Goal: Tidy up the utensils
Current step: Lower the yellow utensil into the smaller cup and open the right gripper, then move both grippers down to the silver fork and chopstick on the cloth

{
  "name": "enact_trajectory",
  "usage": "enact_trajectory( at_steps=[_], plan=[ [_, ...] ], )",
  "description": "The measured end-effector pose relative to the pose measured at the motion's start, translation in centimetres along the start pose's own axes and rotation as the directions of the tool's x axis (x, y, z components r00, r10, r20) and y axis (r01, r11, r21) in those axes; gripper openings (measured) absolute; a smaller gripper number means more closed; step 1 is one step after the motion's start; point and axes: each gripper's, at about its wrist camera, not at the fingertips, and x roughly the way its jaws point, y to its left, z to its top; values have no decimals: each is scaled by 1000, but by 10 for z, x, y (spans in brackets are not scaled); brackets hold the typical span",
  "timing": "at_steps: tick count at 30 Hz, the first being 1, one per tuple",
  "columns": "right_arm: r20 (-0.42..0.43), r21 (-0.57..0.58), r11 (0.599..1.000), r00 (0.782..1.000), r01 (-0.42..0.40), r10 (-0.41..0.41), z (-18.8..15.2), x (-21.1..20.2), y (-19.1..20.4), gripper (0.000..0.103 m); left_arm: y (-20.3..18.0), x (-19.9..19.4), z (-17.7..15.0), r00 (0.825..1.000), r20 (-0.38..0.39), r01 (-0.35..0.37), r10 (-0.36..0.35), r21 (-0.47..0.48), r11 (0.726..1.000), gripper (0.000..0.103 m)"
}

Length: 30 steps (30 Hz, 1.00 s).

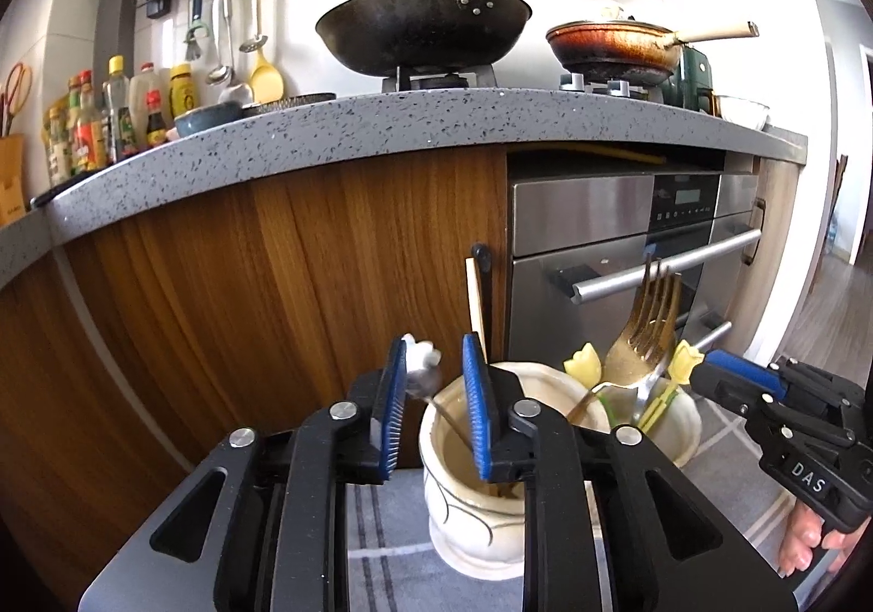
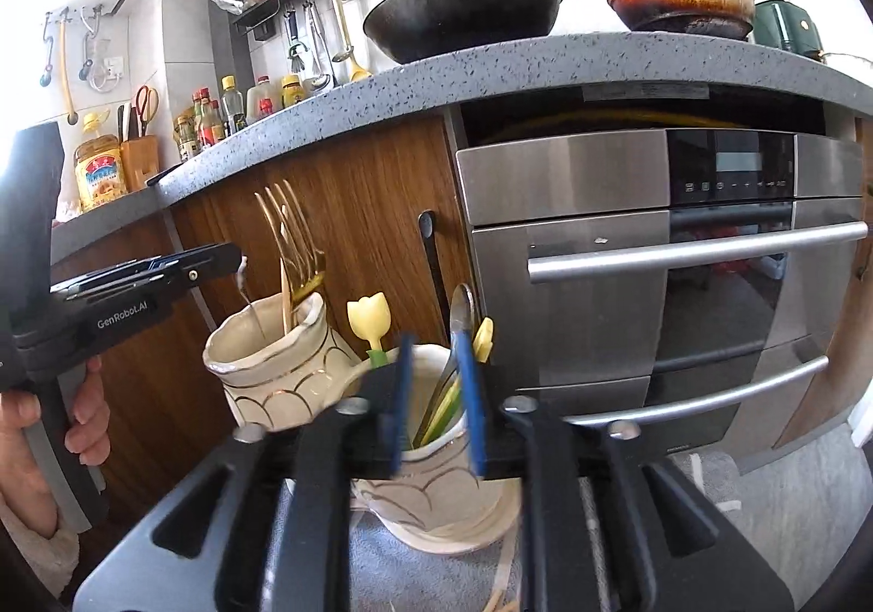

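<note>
Two cream ceramic holders stand on a grey cloth. In the left wrist view my left gripper (image 1: 435, 372) is open above the left holder (image 1: 469, 481), with a small spoon topped by a white figure (image 1: 423, 366) between its pads, leaning in the holder. The right holder (image 1: 676, 421) contains a gold fork (image 1: 649, 317), yellow tulip-topped utensils (image 1: 584, 366) and a spoon. In the right wrist view my right gripper (image 2: 435, 366) is open over the right holder (image 2: 436, 475), with green and yellow utensils (image 2: 436, 410) between its pads. The left holder (image 2: 273, 361) has a gold fork (image 2: 289, 235) in it.
A speckled grey counter (image 1: 382, 132) runs overhead with a black wok (image 1: 425, 28) and a brown pan (image 1: 616, 45). Wood cabinet doors (image 1: 273, 285) and a steel oven (image 2: 655, 257) stand just behind the holders. Bottles (image 1: 109, 115) line the counter's left.
</note>
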Motion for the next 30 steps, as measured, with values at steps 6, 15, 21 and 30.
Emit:
enact_trajectory(
  at_steps=[6,15,21,30],
  plan=[
    [-44,43,998,998,42,-40,4,-26,1,63,5,-29,0,1000,18,-4,4,-11,1000,53],
    [-102,24,995,990,97,-94,-10,-75,13,90,-2,-70,-23,1000,28,8,-8,-23,1000,86],
    [-123,39,992,986,118,-113,-26,-93,16,97,-18,-75,-51,997,-29,66,-67,-52,997,89],
    [-225,191,965,965,179,-134,-63,-77,-26,97,-50,-49,-98,982,-139,128,-130,-29,991,90]
  ],
)
